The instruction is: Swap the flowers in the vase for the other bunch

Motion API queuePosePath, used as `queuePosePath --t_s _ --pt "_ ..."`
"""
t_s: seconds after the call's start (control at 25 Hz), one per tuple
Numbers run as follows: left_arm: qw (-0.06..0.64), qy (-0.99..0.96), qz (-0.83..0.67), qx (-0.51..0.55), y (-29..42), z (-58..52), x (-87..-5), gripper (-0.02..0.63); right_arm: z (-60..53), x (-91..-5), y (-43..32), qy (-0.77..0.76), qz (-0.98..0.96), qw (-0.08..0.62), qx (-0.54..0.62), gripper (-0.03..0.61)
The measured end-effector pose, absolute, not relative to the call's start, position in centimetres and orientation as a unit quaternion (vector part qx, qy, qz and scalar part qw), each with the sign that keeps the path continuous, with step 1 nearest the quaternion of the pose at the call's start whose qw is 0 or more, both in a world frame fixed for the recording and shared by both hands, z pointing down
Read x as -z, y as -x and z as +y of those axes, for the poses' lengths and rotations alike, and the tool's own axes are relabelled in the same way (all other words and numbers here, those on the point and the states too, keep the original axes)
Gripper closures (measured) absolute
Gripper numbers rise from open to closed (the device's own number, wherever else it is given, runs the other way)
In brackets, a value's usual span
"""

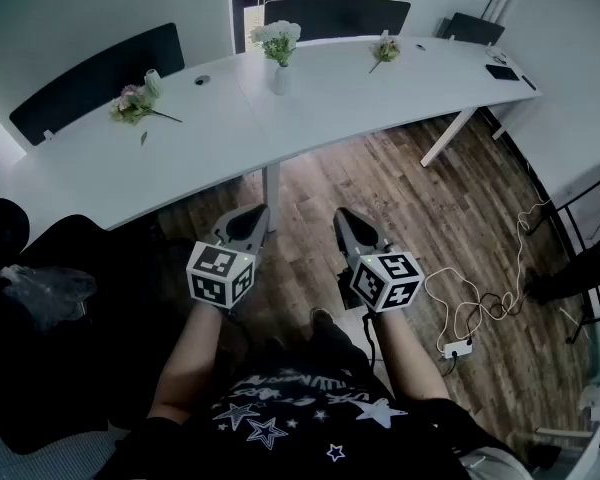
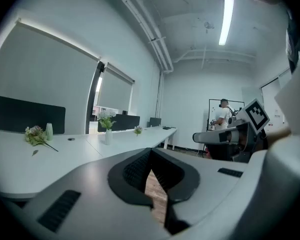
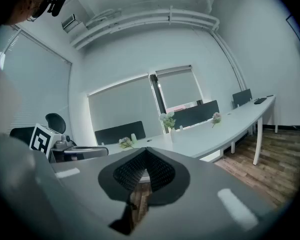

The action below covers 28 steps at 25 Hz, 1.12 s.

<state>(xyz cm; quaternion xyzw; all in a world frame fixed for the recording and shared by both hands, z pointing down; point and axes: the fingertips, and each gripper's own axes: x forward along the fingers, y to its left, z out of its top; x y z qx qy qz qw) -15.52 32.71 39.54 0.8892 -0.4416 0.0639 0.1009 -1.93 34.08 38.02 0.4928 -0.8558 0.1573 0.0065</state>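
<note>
Both claws are closed and empty. The left claw (image 1: 248,220) and the right claw (image 1: 352,224) hang side by side over the floor, short of the worktop (image 1: 330,103). The vase (image 1: 281,79) stands upright well ahead, near the far edge, slightly nearer the left claw, with flowers (image 1: 278,36) in it. One loose bunch (image 1: 132,103) lies flat far left. A smaller bunch (image 1: 384,52) lies to the right.

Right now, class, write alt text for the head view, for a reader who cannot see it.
A person holds the left tool and right tool, shut and empty, above a wood floor before a long white table. On it a white vase holds white flowers; a pink bunch lies to its left, a small sprig to its right.
</note>
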Motion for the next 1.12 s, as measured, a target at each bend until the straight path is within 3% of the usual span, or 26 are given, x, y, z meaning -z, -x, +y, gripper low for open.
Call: queuePosePath --t_s 1.12 --pt "0.113 -0.888 -0.442 -0.054 16.1 32.7 -40.1 0.606 34.6 -38.5 3.2 -0.475 -0.866 0.001 -0.157 0.577"
